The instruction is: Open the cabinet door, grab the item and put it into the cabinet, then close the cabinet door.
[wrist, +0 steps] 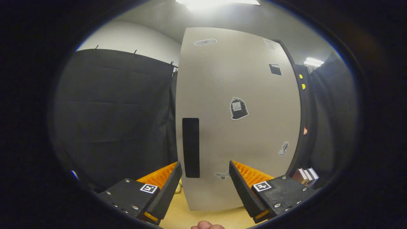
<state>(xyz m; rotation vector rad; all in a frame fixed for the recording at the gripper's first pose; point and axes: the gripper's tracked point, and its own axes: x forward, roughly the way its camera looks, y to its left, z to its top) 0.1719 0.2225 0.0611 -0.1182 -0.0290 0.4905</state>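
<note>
A pale grey cabinet door (235, 95) stands just ahead of my gripper (205, 171), with a few stickers on its face. A black vertical handle (190, 148) sits near the door's left edge, just beyond and slightly left of the gap between my fingers. The fingers stand apart with nothing between them, so the gripper is open. The door looks shut against the cabinet. Some books (306, 175) stand low at the right, beside the cabinet's dark side.
Black cloth (114, 117) hangs to the left of the cabinet and again to the right. A light wooden surface (187, 216) lies below the door. A bit of a person's hand (206, 225) shows at the bottom, between the fingers' bases.
</note>
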